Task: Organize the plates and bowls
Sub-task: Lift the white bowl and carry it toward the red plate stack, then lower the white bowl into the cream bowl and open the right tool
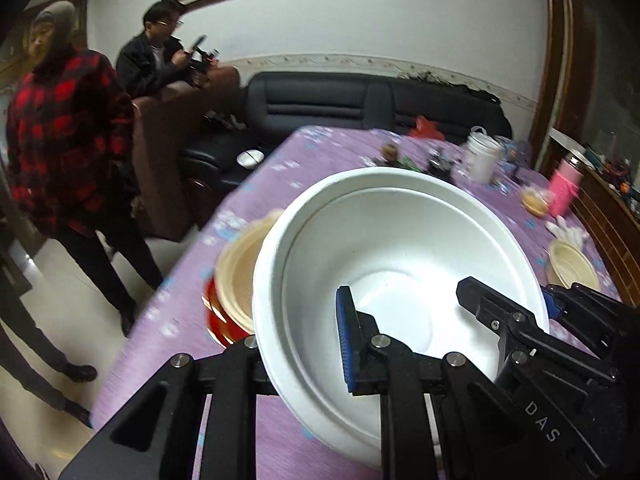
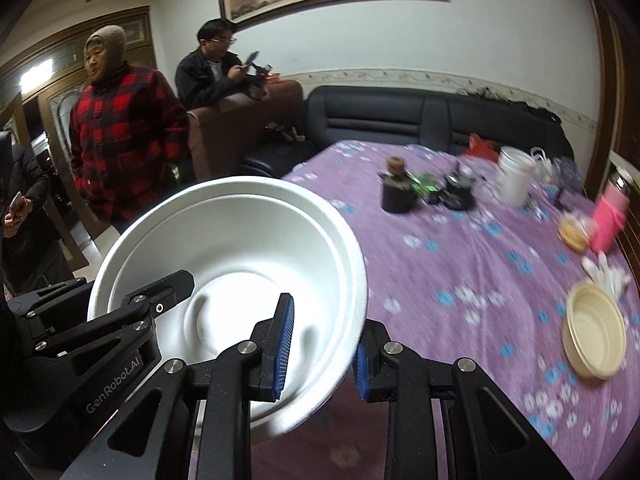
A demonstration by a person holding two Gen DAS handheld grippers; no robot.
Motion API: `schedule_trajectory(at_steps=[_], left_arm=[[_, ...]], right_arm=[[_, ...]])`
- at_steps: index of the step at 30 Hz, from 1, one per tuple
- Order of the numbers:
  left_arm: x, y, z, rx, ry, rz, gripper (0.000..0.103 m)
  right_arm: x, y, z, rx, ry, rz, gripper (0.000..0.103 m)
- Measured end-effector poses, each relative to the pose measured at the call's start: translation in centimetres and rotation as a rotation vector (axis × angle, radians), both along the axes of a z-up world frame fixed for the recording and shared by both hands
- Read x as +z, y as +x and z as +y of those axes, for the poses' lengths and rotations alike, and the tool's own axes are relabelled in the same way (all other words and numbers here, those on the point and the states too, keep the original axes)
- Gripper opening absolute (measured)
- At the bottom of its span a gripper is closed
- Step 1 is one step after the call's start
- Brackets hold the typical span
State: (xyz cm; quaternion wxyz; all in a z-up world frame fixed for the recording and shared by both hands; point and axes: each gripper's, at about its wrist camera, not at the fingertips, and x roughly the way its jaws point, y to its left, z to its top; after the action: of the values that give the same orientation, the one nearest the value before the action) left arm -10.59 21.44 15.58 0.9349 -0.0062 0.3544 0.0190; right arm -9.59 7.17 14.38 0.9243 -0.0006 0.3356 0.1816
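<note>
Both claws grip one white bowl point(image 1: 400, 280) by opposite sides of its rim, holding it tilted above the purple tabletop point(image 2: 460, 272). Left claw point(image 1: 300, 344) pinches the bowl's near-left wall, its blue-padded finger point(image 1: 345, 340) inside the bowl and the other finger outside, mostly hidden behind the rim. Right claw point(image 2: 322, 348) pinches the near-right wall the same way, one blue pad point(image 2: 284, 344) inside and one just outside under the rim. Each claw also shows in the other's view, reaching in from the far side.

Beyond the left claw, left of the white bowl and partly hidden by it, a cream bowl point(image 1: 240, 268) sits on a red dish point(image 1: 218, 320). Well off to the right of the right claw, a second cream bowl point(image 2: 594, 330) rests on the tabletop, with a pink bottle point(image 2: 610, 212) and a white tub point(image 2: 514, 176) farther back.
</note>
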Motion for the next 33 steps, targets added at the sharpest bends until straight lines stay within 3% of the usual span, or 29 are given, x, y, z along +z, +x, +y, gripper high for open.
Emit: schedule_trajectory(at_steps=[5, 10, 19, 24, 28, 33], left_arm=[[0.3, 3.0, 2.8, 0.075, 0.050, -0.001, 0.017], [-1.4, 5.5, 4.9, 0.123, 0.070, 0.047, 0.017], [-4.1, 7.7, 5.8, 0.139, 0.091, 0.108, 0.018], [-4.8, 8.1, 6.1, 0.144, 0.088, 0.124, 0.023], [-5.0, 8.0, 6.2, 0.157, 0.099, 0.111, 0.049], [-5.2, 7.5, 6.7, 0.175, 0.077, 0.116, 0.059]], right_arm=[[0.6, 3.4, 3.6, 0.038, -0.016, 0.016, 0.029], [-0.8, 6.3, 6.3, 0.056, -0.039, 0.067, 0.029], [-3.3, 8.5, 7.4, 0.052, -0.061, 0.117, 0.029], [-3.8, 8.6, 7.6, 0.056, -0.058, 0.124, 0.029], [-3.8, 8.4, 7.7, 0.045, -0.053, 0.106, 0.029], [-3.9, 8.0, 7.6, 0.014, -0.047, 0.080, 0.032]])
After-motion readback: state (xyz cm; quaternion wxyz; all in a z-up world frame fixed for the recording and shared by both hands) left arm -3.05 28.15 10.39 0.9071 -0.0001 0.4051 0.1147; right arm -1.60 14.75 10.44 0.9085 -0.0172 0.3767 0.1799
